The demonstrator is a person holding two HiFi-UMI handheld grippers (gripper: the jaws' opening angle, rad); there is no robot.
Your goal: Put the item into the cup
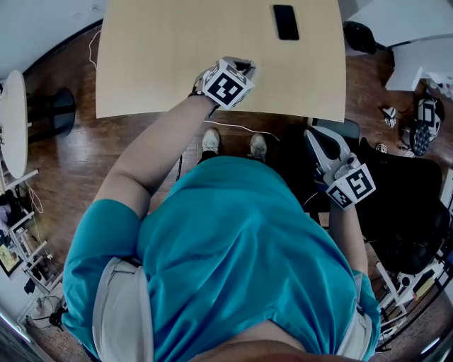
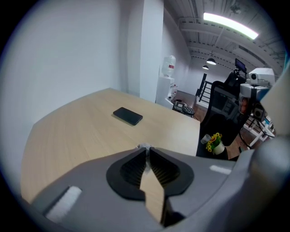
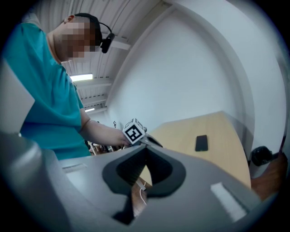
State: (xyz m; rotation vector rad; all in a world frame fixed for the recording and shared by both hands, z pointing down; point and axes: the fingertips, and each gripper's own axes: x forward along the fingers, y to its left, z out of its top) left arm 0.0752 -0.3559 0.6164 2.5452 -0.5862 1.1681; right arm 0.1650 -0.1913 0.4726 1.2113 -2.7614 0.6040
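Observation:
My left gripper (image 1: 245, 68) hovers over the light wooden table (image 1: 163, 56) near its front edge. Its jaws (image 2: 145, 148) are closed down to a sliver, and a small pale scrap (image 2: 144, 147) shows pinched right at the tips. What the scrap is cannot be made out. My right gripper (image 1: 320, 145) hangs off the table to the right, over a dark chair. Its jaws (image 3: 146, 148) meet at the tips with nothing between them. No cup shows on the table.
A black phone (image 1: 286, 22) lies flat at the table's far side, also seen as the phone (image 2: 128, 116) ahead of the left jaws. A small white pot of yellow flowers (image 2: 214, 144) sits beyond the table's right edge. A black chair (image 1: 396, 205) stands on the right.

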